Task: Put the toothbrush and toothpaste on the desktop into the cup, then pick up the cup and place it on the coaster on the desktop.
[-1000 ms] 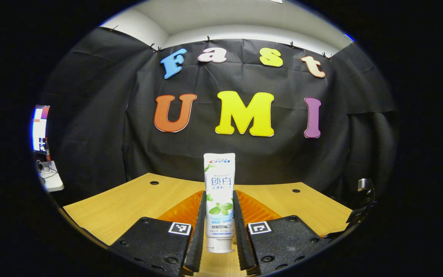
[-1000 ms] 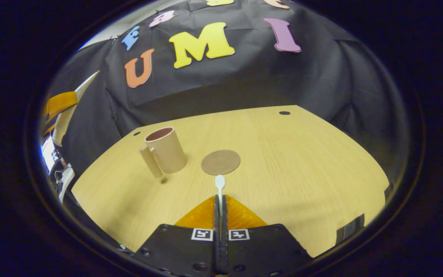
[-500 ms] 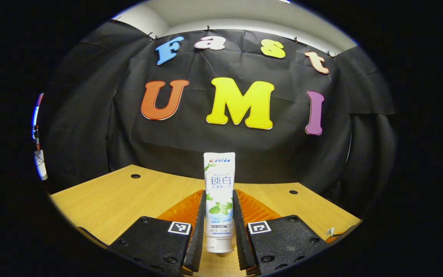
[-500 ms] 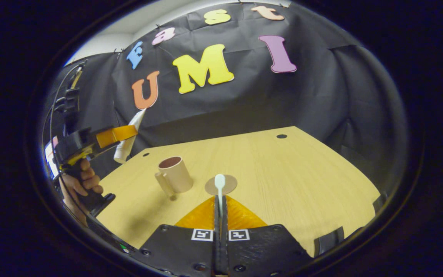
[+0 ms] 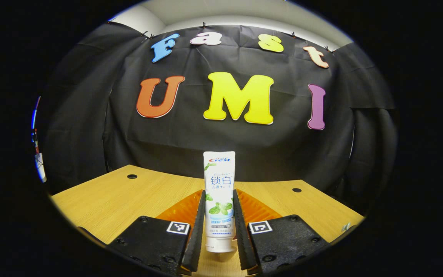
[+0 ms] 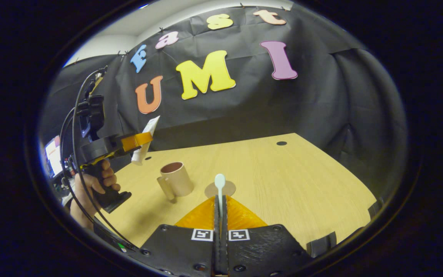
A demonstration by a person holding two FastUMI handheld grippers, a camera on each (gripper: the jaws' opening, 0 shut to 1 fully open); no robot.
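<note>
Between left gripper (image 5: pixel 219 227) fingers: white printed toothpaste tube (image 5: pixel 219 192), pinched upright. Between right gripper (image 6: pixel 220 215) fingers: white plastic toothbrush (image 6: pixel 220 188), pinched; beyond, tan handled cup (image 6: pixel 176 179), round brown coaster (image 6: pixel 227 188).

In the right gripper view, the cup (image 6: pixel 176 178) stands on the desk (image 6: pixel 283 181), and the coaster (image 6: pixel 229 189) lies just right of it, near but apart. The toothbrush (image 6: pixel 220 188) sticks out forward between the right gripper (image 6: pixel 220 209) fingers, its head in front of the coaster. The left gripper (image 6: pixel 137 141) is left of the cup and above the desk, with the toothpaste (image 6: pixel 144 140) between its fingers, tilted, cap end down. A hand (image 6: pixel 94 184) is below it.

In the left gripper view, the toothpaste (image 5: pixel 219 200) stands upright between the left gripper (image 5: pixel 219 227) fingers, above the desk (image 5: pixel 121 196).
</note>
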